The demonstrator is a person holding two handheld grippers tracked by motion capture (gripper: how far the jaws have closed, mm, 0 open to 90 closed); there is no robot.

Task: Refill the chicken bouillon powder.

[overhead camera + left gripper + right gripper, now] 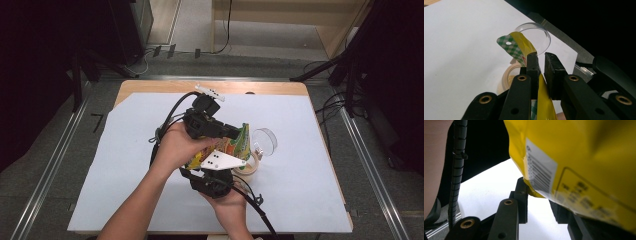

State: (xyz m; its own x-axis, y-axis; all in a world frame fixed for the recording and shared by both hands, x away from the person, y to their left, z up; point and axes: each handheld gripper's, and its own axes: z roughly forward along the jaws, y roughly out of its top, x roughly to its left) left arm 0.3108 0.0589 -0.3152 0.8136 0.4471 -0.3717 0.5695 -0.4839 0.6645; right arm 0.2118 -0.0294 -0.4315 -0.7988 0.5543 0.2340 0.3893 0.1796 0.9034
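A yellow snack bag (235, 142) with a green checked top is held up over the middle of the table between both grippers. My left gripper (234, 133) comes in from the left and is shut on the bag's (520, 45) upper edge, which runs between the two pads. From the near side my right gripper (202, 167), under its white three-cornered plate, is shut on the lower corner. In the right gripper view the bag (586, 157) shows its barcode side and hides the right pad. The left gripper (541, 58) and right gripper (537, 195) both have the bag between their jaws.
A clear plastic cup (265, 140) lies on its side just right of the bag, also in the left gripper view (541, 35). A roll of tape (250, 167) lies flat below the bag (507, 77). White paper (140, 150) covers the wooden table (150, 85).
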